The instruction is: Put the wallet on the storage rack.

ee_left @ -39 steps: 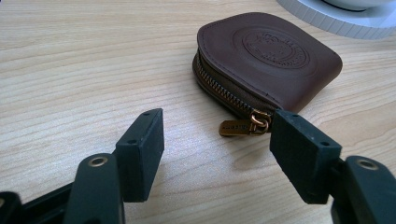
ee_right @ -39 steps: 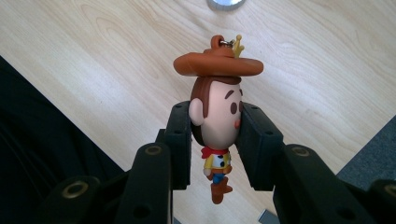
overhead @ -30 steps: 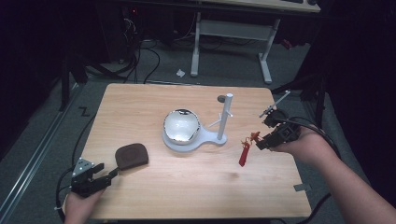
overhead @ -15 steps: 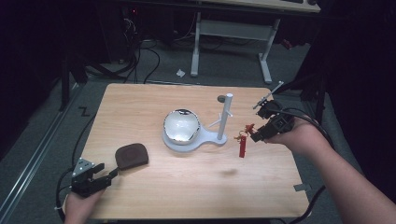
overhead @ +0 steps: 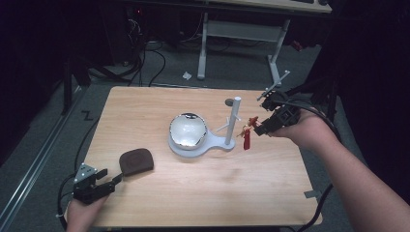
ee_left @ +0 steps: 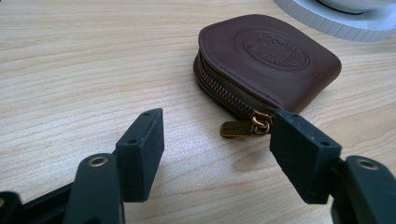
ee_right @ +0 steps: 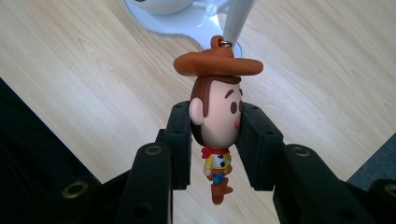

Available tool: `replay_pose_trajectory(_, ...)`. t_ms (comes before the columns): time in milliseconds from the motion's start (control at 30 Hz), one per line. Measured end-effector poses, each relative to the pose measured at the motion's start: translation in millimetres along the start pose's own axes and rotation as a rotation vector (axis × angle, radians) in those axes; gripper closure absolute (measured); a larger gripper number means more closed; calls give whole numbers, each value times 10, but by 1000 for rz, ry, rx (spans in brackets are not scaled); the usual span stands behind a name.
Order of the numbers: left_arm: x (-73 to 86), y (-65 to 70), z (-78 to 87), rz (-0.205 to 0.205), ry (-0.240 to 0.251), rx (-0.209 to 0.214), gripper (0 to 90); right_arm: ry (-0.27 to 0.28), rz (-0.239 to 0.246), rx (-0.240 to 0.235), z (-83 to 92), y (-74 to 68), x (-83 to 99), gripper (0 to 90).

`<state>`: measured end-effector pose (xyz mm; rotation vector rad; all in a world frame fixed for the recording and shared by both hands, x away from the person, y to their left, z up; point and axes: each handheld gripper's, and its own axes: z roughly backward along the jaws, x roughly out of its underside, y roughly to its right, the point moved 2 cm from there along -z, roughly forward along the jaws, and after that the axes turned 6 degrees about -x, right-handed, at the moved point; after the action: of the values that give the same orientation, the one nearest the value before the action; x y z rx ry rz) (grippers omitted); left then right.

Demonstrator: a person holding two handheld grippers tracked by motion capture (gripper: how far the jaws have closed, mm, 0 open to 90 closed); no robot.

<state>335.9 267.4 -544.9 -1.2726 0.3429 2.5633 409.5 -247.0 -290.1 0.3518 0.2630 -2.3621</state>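
Note:
A small cowboy figure keychain with a brown hat is clamped by its head between my right gripper's jaws. In the high view that right gripper hovers just right of the white stand's post, and the keychain dangles a red strap. My left gripper rests open at the table's front left. Its jaws point at a brown leather zip pouch, and the brass zipper pull lies just ahead of the left gripper.
The white stand's base sits mid-table and carries a shiny round bowl; a short peg sticks out from the post. The pouch lies left of it. A desk frame and cables stand on the floor beyond the table's far edge.
My right gripper has risen and moved left toward the stand's post, carrying the keychain. The left gripper and the pouch have stayed put.

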Motion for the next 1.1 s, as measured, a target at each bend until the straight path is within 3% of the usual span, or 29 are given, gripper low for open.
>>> replay_pose_trajectory(200, -1, 4, 0, -1, 1, 1, 356, 5, 3, 7, 39, -16, -71, 672)
replay_pose_trajectory(233, -1, 4, 0, 0, 1, 1, 356, 0, -15, 6, 46, -31, -78, 671)
replay_pose_trajectory(333, 0, 0, 0, 2, 1, 2, 356, 7, 12, 9, 43, -33, -136, 671)
replay_pose_trajectory(633, 0, -5, -1, 3, 1, 2, 356, 8, 14, 12, 22, -27, -231, 671)
replay_pose_trajectory(900, 0, -5, -4, 3, 0, 2, 356, 15, 6, 15, -24, 38, -271, 671)
replay_pose_trajectory(1100, 0, -6, -2, 2, 1, 2, 356, 9, -22, 10, -133, 127, -191, 671)
